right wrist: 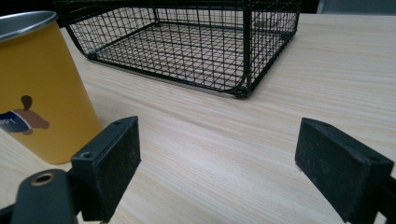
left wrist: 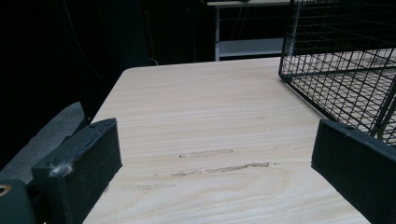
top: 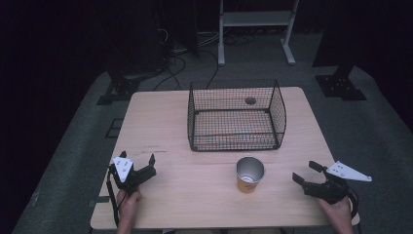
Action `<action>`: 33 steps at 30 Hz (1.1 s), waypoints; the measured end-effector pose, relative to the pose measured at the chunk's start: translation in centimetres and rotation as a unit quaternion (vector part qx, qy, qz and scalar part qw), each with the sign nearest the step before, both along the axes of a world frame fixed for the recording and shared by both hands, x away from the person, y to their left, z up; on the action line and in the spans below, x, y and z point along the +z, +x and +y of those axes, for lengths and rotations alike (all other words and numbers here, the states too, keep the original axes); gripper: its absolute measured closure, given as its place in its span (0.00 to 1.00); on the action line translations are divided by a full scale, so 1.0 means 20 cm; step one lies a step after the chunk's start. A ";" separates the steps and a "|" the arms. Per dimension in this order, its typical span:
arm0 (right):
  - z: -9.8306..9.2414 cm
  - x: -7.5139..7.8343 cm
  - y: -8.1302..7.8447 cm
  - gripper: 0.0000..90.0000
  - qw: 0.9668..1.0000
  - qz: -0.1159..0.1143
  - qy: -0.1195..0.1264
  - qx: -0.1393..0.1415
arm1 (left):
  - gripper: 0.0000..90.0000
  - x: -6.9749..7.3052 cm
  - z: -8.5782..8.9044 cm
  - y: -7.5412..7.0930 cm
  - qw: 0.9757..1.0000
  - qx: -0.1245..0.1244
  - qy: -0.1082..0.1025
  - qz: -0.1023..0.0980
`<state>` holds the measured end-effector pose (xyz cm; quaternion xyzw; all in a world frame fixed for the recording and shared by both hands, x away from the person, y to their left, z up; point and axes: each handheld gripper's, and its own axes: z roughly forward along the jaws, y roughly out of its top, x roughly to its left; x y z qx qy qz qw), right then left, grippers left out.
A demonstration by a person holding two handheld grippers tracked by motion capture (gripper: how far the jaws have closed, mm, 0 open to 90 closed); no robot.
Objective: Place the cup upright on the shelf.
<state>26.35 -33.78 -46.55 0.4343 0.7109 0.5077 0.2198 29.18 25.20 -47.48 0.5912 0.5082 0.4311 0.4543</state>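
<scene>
- Nearest the person, the left gripper (top: pixel 138 165) is held in the left hand (top: pixel 128 204) over the table's (top: pixel 160 122) near-left part, just inside the front edge; its jaws stand wide apart with nothing between them; its own view shows bare wood ahead, marked by a few pale scuffs (left wrist: pixel 224 161), running out to the far-left corner.
- The right gripper (top: pixel 305 171) sits in the right hand (top: pixel 338 210) at the near-right corner, close to both the front and right edges; its jaws are likewise spread wide and hold nothing; the grey three-cornered plate (top: pixel 347 171) on top reaches out past the table's right edge.
- Between the two grippers, a little right of centre, stands a yellow cup (top: pixel 250 174), upright, with a metal rim and open top; it is apart from both grippers, nearer the right one; the right gripper view shows it just left of the left jaw, with a small printed figure (right wrist: pixel 23 116) on its side, perhaps a dog, though it is cut off at the picture's edge.
- An open strip of wood lies between the cup and the black wire basket (top: pixel 236 115) behind it.
- The basket sits at the table's far centre, its back wall near the far edge; bare table runs along both its sides.
- Beyond the table, grey floor, cables and a white frame (top: pixel 255 29) stand in dim light.
</scene>
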 end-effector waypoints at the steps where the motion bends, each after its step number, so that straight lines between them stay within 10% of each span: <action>1: 0.00 0.00 0.00 0.15 1.000 0.000 -0.001 0.000 | 0.01 0.00 0.00 0.00 1.000 0.000 0.000 0.000; 33: 0.22 0.10 -0.06 0.13 0.996 -0.011 -0.025 0.089 | 0.01 0.00 0.00 -0.01 1.000 -0.003 -0.001 -0.002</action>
